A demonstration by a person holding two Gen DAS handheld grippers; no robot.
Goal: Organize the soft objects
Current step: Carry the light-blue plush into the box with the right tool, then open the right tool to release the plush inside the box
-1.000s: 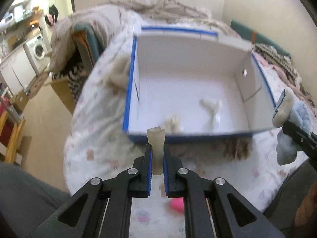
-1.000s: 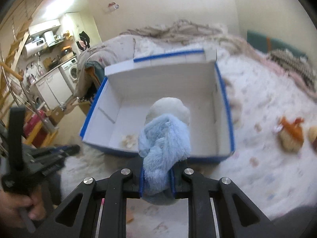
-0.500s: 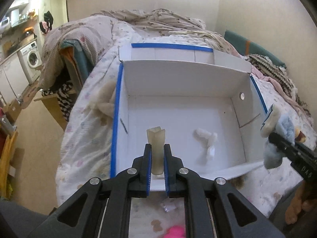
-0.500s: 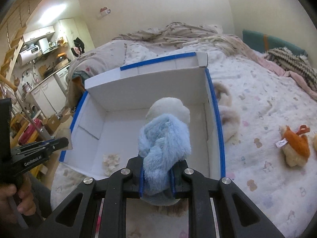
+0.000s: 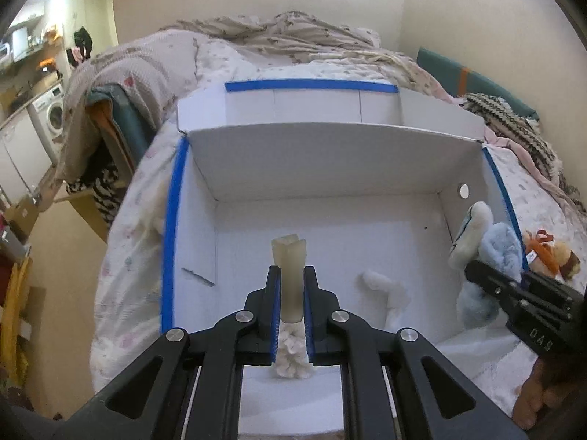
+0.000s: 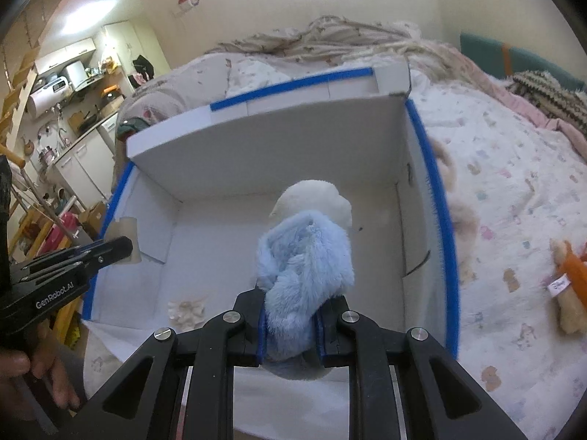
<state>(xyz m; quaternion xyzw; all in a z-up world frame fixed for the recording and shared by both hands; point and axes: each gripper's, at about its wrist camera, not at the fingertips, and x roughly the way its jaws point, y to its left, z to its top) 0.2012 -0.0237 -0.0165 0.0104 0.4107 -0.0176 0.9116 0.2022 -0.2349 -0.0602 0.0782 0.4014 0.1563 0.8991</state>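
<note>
A white box with blue edges (image 5: pixel 172 220) (image 6: pixel 433 183) lies open on the bed. My left gripper (image 5: pixel 292 282) is shut on a pale beige soft piece (image 5: pixel 290 275) that sticks up between its pads, above the box's near left part. My right gripper (image 6: pixel 290 315) is shut on a blue and white plush toy (image 6: pixel 308 253), held over the box's near right side. The toy (image 5: pixel 484 249) and the right gripper show at the right of the left wrist view. Inside the box lie a white fluffy piece (image 5: pixel 389 289) and a small cream fluffy piece (image 5: pixel 291 355) (image 6: pixel 187 310).
An orange and tan plush toy (image 6: pixel 568 286) (image 5: pixel 546 253) lies on the patterned bedsheet right of the box. A cream plush (image 6: pixel 458 216) rests against the box's right wall outside. Crumpled blankets (image 5: pixel 286 40) pile up behind. Kitchen units and a washing machine (image 5: pixel 51 117) stand at far left.
Both grippers have moved forward from in front of the box to over its inside, each still holding its object. The box now fills more of both views.
</note>
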